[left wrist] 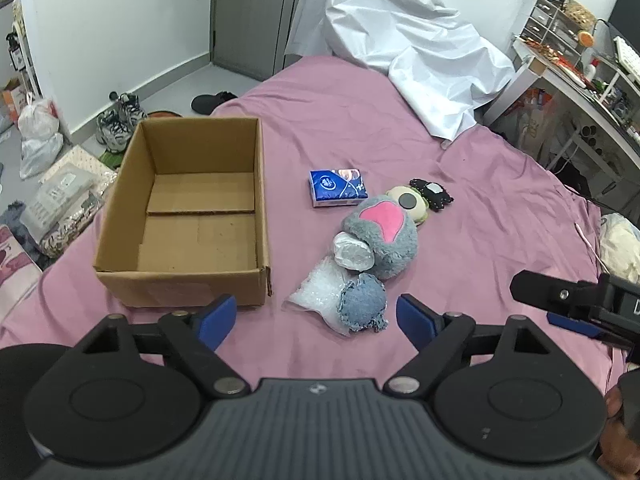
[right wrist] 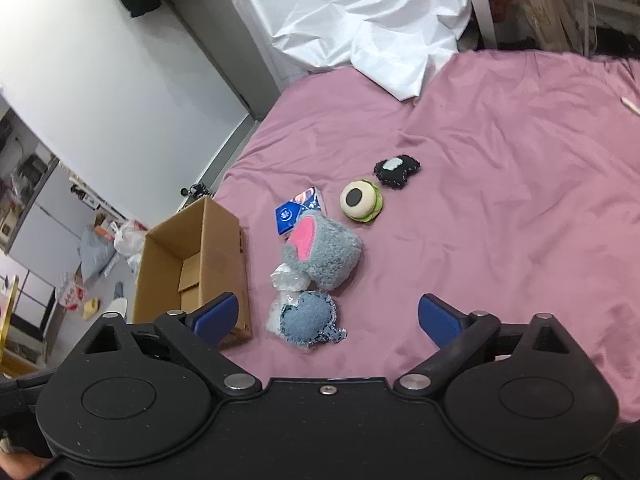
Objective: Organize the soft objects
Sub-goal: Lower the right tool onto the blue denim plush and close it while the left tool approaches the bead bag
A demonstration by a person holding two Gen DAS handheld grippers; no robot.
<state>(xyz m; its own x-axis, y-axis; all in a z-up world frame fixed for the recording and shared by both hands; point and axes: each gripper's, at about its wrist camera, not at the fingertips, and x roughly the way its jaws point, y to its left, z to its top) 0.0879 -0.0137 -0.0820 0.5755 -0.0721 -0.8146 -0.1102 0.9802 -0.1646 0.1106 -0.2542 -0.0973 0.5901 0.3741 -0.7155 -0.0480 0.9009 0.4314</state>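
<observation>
An empty cardboard box [left wrist: 192, 208] [right wrist: 192, 264] stands open on the pink bed sheet [left wrist: 500, 208]. To its right lie a blue tissue pack [left wrist: 338, 187] [right wrist: 294, 212], a grey plush with a pink patch [left wrist: 382, 236] [right wrist: 324, 252], a round cream and green plush [left wrist: 410, 202] [right wrist: 361, 199], a black felt piece [left wrist: 434, 194] [right wrist: 397, 171], a denim heart cushion [left wrist: 362, 307] [right wrist: 308, 318] and a clear bead bag [left wrist: 318, 292]. My left gripper [left wrist: 316, 316] is open just before the denim cushion, nothing between its pads. My right gripper [right wrist: 328, 316] is open above the bed, the cushion seen between its fingers but untouched.
A crumpled white sheet [left wrist: 408, 40] [right wrist: 360, 16] covers the bed's far end. Shoes [left wrist: 118, 120] and bags [left wrist: 38, 136] lie on the floor left of the bed. A cluttered desk [left wrist: 580, 72] stands to the right. The right gripper's finger [left wrist: 560, 292] shows at the left wrist view's right edge.
</observation>
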